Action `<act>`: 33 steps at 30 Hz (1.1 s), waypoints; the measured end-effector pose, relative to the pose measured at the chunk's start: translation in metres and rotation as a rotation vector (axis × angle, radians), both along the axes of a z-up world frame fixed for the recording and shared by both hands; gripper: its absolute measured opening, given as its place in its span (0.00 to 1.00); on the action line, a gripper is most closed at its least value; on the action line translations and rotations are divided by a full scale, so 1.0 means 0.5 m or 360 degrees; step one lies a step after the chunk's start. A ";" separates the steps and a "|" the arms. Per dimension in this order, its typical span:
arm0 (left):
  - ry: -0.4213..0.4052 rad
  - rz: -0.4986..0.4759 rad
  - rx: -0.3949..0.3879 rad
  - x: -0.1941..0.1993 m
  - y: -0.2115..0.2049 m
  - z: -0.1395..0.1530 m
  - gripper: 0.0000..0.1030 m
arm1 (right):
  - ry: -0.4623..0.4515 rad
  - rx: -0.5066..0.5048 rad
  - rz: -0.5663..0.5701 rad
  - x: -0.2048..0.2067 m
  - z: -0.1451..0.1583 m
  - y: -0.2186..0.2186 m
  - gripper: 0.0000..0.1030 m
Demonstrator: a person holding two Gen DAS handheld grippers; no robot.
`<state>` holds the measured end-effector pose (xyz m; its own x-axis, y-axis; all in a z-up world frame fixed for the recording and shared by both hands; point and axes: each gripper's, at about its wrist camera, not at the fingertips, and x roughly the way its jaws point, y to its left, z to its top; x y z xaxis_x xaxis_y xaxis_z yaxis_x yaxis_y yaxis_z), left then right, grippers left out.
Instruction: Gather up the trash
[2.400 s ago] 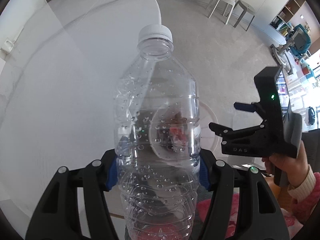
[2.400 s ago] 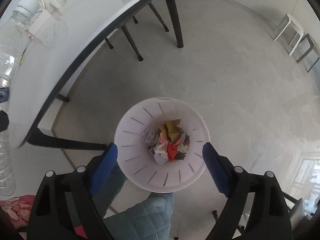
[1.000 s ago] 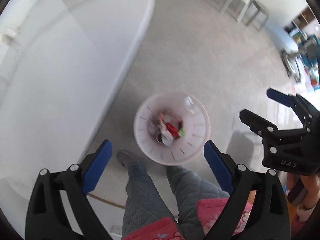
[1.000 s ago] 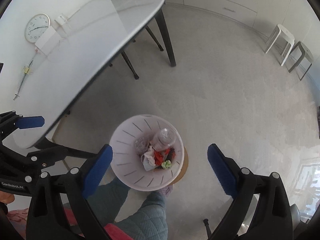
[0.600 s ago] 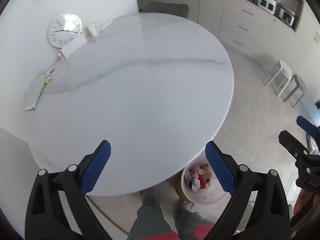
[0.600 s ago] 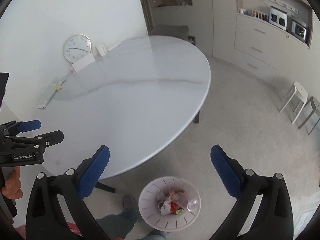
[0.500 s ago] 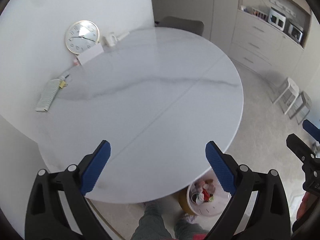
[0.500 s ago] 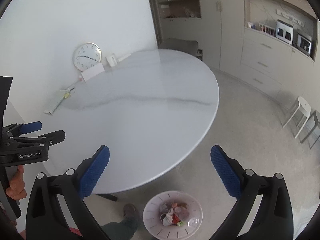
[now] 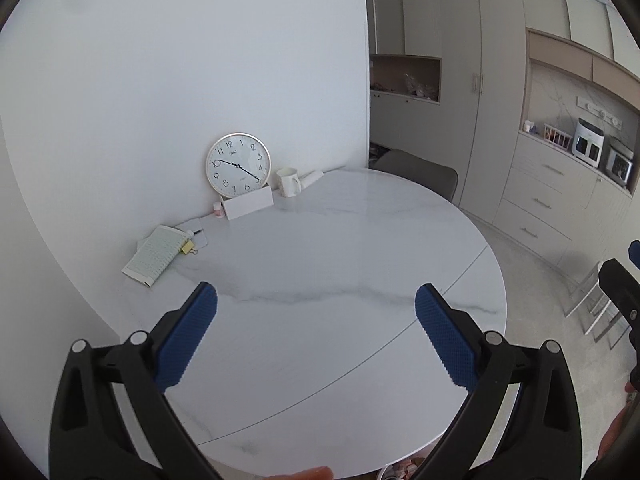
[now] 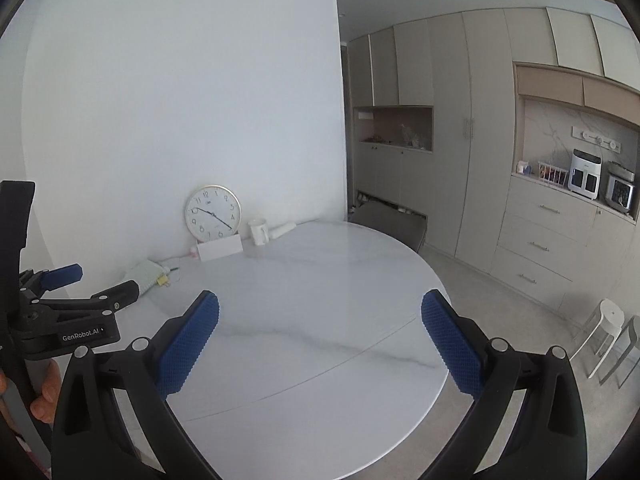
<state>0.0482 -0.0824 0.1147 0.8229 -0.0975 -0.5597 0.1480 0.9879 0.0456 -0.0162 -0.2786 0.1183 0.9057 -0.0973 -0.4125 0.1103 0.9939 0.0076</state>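
The bottle is gone from the left claw (image 9: 316, 336) into the bin, now barely peeking under the tabletop (image 9: 360, 248) edge. Both claws have lifted, gaping and empty — the right claw (image 10: 320, 344) too — no obvious trash left on the tabletop.

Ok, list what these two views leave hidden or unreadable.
- Trash bin: left wrist view, only a sliver shows under the table edge; absent from the right wrist view.
- Small items beside the clock: too small to identify.
- Right hand-held gripper: left wrist view, cut off by the frame edge.
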 end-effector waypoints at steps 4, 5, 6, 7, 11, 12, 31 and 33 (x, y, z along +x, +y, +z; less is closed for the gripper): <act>-0.0010 0.0016 -0.0071 -0.005 0.011 0.009 0.92 | -0.0035 0.0034 -0.0002 0.000 0.016 0.010 0.98; -0.0008 0.0020 -0.0081 -0.007 0.010 0.003 0.92 | -0.0039 0.0042 -0.0002 0.001 0.016 0.013 0.98; -0.0004 0.0020 -0.0083 -0.009 0.008 -0.002 0.92 | -0.0043 0.0053 0.0000 0.000 0.016 0.015 0.98; 0.0001 0.0016 -0.0081 -0.011 0.006 -0.005 0.92 | -0.0045 0.0066 0.0004 0.000 0.017 0.015 0.98; 0.0004 0.0008 -0.0072 -0.012 0.006 -0.016 0.92 | -0.0041 0.0069 -0.0004 0.000 0.017 0.021 0.98; 0.0009 0.0005 -0.0076 -0.012 0.007 -0.017 0.92 | -0.0039 0.0067 -0.0011 -0.001 0.016 0.018 0.98; 0.0023 -0.0007 -0.0071 -0.009 0.003 -0.021 0.92 | -0.0017 0.0094 -0.0027 0.003 0.020 0.012 0.98; 0.0030 -0.0008 -0.0080 -0.008 0.004 -0.021 0.92 | -0.0014 0.0096 -0.0027 0.006 0.018 0.012 0.98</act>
<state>0.0441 -0.0805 0.1042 0.8119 -0.1299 -0.5692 0.1535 0.9881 -0.0066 -0.0129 -0.2725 0.1275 0.9077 -0.0878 -0.4102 0.1266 0.9896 0.0684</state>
